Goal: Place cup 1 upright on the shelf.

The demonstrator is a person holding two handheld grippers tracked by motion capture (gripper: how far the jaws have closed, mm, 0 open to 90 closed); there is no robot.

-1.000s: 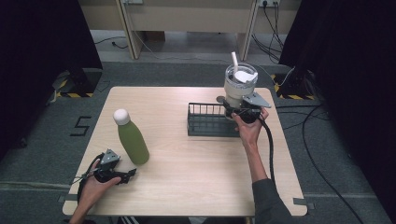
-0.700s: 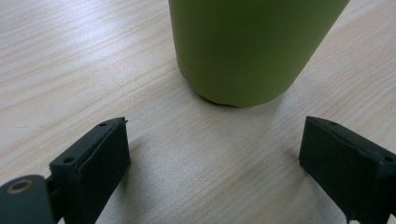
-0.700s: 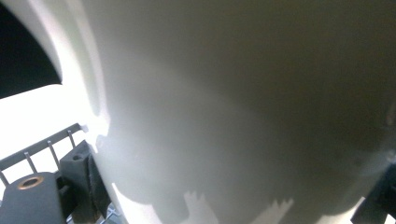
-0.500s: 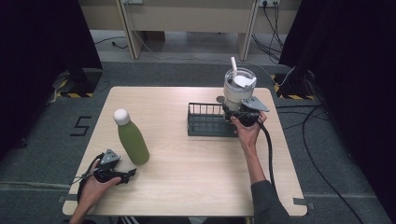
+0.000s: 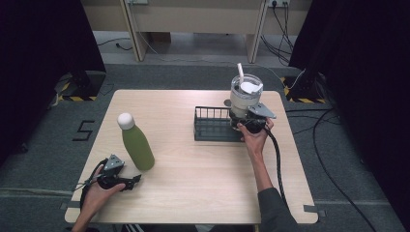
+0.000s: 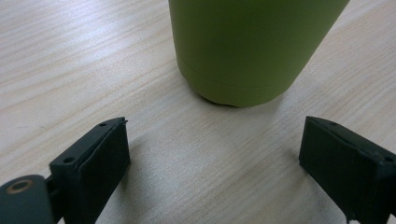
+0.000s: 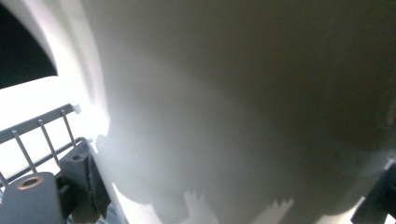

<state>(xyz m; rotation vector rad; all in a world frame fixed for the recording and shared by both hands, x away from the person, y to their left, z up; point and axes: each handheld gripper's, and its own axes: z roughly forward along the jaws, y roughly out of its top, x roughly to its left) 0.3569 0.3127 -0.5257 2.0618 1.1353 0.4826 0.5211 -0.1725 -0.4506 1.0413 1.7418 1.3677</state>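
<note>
A black "5" (image 5: 85,130) on the grey floor left of the table.

olive-green bottle (image 5: 137,145) white-capped, white tumbler (image 5: 243,97), black rack (image 5: 212,124)

A wide stretch of bare wooden surface (image 5: 203,169) lies between the two hands, open from the near edge up to the black wire rack (image 5: 212,124). The green bottle (image 5: 136,142) stands upright just ahead of the left gripper (image 5: 129,182), whose jaws are spread wide with bare wood between them; in the left gripper view the bottle's base blocks the way straight ahead, while the wood on either side of it is free. At the far right, the white tumbler (image 5: 243,96) with its straw sits right against the right gripper (image 5: 241,121), pressing close to the rack's right end. The far left corner of the surface is bare.
</note>
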